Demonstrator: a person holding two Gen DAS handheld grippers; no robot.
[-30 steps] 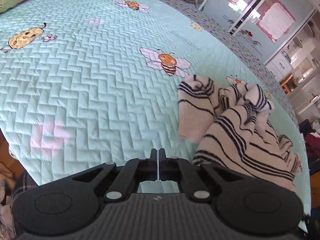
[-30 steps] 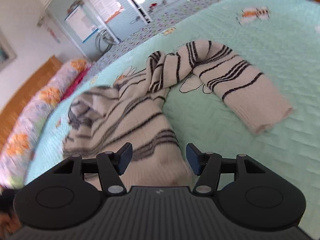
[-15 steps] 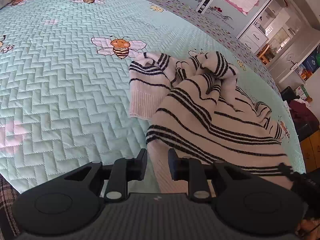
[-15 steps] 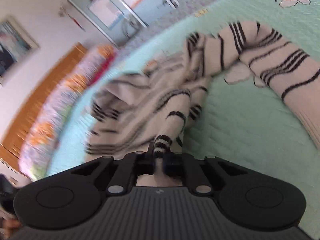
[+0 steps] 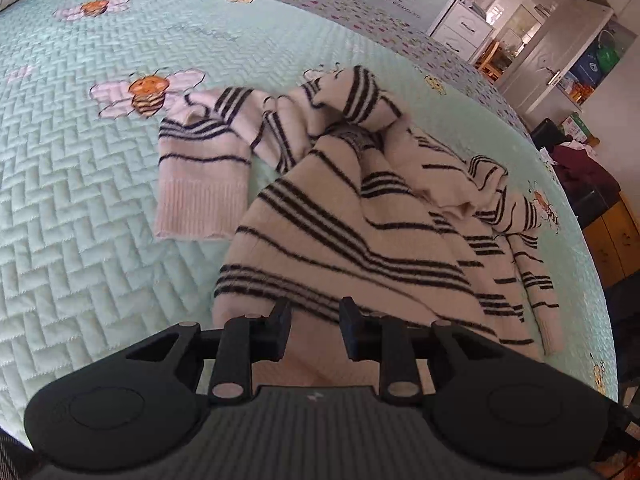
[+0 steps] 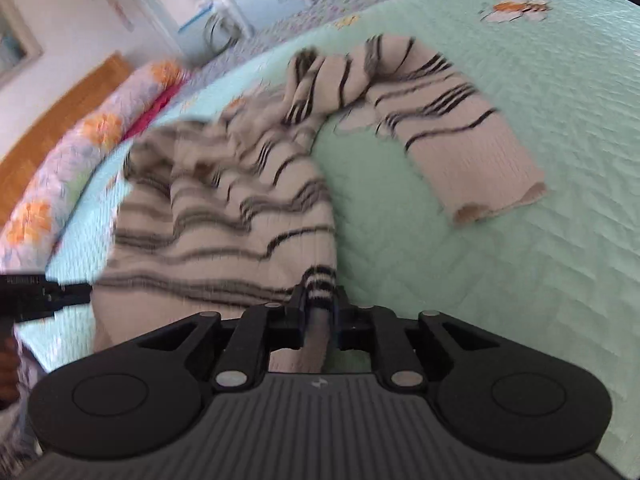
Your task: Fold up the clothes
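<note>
- The striped sweater (image 5: 344,216) lies crumpled on the bed, cream knit with dark stripes, directly ahead of both claws.
- Its hem edge runs under and between the fingers of the left claw (image 5: 314,320); the body of the garment spreads away from that claw, up and to the right.
- One sleeve (image 5: 200,168) lies flat ahead and to the left of the left claw, its ribbed cuff turned toward the claw, its upper part twisted back into the bunched shoulder.
- The left claw's jaws are parting; the hem sits in the gap, and the pads stand clear of the fabric on both sides.
- The right claw (image 6: 318,308) pinches a narrow bunched fold of the sweater (image 6: 224,208), a striped ridge squeezed between its pads; its jaws are easing apart, yet the fabric is pressed from both sides.
- From the right claw the garment rises ahead and to the left; the sleeve (image 6: 452,120) lies ahead and to the right, cuff open toward the claw. This view is blurred.
- The other gripper's dark body shows at the far left edge of the right wrist view.
- The bed's mint quilt (image 5: 80,200), stitched in herringbone and printed with bees, lies under everything.
- A floral pillow (image 6: 72,152) lies far left of the right claw, along the bed's edge.
- White cabinets (image 5: 516,28) stand beyond the bed, far ahead and right of the left claw.
</note>
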